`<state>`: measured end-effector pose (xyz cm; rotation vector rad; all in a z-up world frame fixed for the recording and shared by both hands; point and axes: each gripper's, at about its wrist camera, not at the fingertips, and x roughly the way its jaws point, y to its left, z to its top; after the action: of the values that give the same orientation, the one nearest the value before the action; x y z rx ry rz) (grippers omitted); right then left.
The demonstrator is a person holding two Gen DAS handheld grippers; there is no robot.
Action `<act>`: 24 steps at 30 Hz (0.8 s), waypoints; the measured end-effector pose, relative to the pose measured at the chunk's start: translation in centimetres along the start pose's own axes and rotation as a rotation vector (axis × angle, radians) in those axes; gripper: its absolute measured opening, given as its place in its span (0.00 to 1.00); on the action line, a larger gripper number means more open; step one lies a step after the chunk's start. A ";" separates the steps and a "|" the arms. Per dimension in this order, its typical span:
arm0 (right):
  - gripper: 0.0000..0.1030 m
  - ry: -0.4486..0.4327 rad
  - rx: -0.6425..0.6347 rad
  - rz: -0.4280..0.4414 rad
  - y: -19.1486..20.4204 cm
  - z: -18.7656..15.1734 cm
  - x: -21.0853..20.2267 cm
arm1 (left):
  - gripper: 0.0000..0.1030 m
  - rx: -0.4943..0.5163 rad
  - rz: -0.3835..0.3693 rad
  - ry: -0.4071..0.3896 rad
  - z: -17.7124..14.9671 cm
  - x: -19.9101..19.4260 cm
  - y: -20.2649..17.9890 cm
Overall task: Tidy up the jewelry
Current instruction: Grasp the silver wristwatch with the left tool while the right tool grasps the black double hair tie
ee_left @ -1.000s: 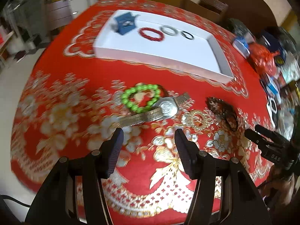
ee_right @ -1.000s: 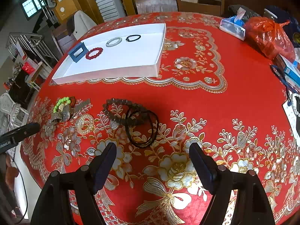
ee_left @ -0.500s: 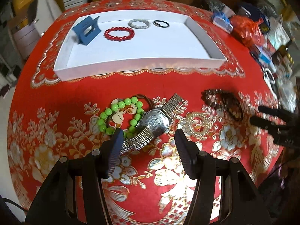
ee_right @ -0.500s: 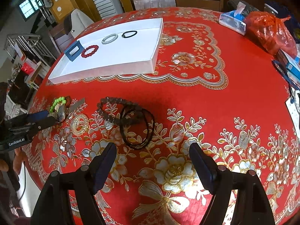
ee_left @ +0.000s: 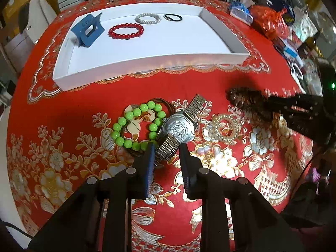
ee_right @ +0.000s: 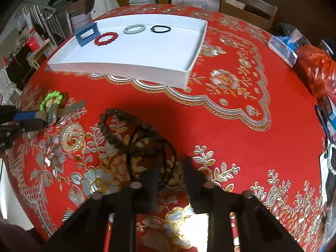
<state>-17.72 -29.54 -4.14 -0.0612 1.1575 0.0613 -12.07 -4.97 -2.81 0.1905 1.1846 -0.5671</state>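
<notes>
The red floral tablecloth [ee_left: 189, 84] is carrying a white tray [ee_left: 147, 63] beyond my claws, four pieces already in it. My left gripper [ee_left: 167, 153] has just been closing and is clamping the watch [ee_left: 178, 129]'s band; my right gripper [ee_right: 170, 170] has just been closing over the black cord [ee_right: 166, 157], though I cannot tell whether it is pinching it. The green beads [ee_left: 136, 124] and gold ring [ee_left: 225, 126] are waiting just ahead.

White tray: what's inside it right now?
The tray holds a blue clip, red bead bracelet, grey band and black hair tie. Nothing appears covered.
</notes>
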 end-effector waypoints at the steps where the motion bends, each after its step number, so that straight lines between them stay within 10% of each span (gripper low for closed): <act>1: 0.03 0.004 -0.013 -0.016 0.1 -0.1 0.0 | 0.21 -0.009 -0.006 -0.004 0.0 -0.2 0.1; 24: 0.02 -0.226 0.178 0.131 -4.5 1.1 -11.3 | 0.20 -0.087 -0.049 -0.149 2.8 -8.3 -0.3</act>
<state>-20.87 -34.12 6.69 0.1756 0.9363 0.0787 -12.06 -3.73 5.86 0.0445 1.0685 -0.5614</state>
